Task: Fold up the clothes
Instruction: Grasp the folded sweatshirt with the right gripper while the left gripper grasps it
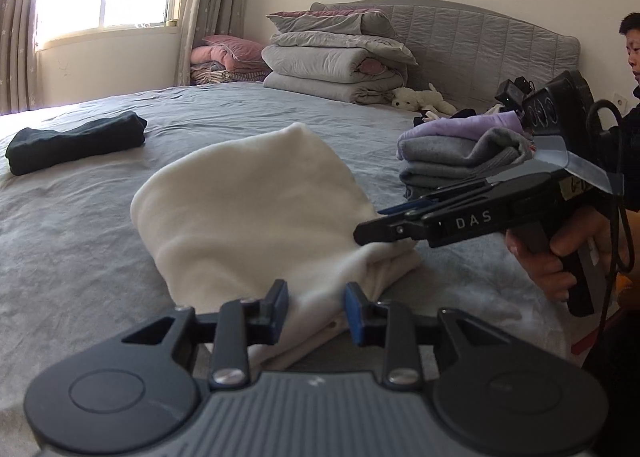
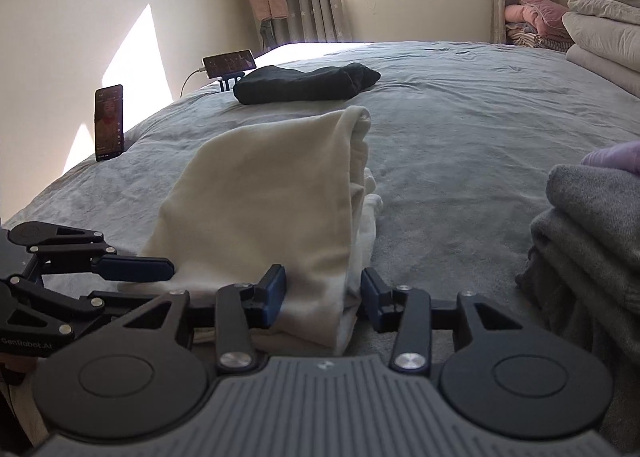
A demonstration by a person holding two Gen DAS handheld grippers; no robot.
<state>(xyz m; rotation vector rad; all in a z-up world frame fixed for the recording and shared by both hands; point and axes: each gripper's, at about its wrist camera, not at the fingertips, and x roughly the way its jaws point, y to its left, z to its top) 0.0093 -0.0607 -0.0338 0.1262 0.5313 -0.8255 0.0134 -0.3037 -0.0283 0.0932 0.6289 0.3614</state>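
- Here, a cream-white soft fleece garment, folded over on itself, lies on the grey wrinkled bedsheet, with its near end at both tools.
- The left gripper sits low at the garment's near edge; its blue-padded fingers stand apart with the layered cloth lying between them, and the pads do not visibly press on it.
- The right gripper comes in at the near corner on the other side, its jaws spread around the folded edge, with a gap showing beside the right-hand pad.
- From the left wrist view, that right gripper's tips rest against the bunched corner of the garment, a hand wrapped around its grip.
- A dark rolled garment lies farther up the bed, well apart from the cream one.
- A stack of folded grey and lilac clothes sits near, to the right.
- Two phones stand propped at the bed's far left edge.
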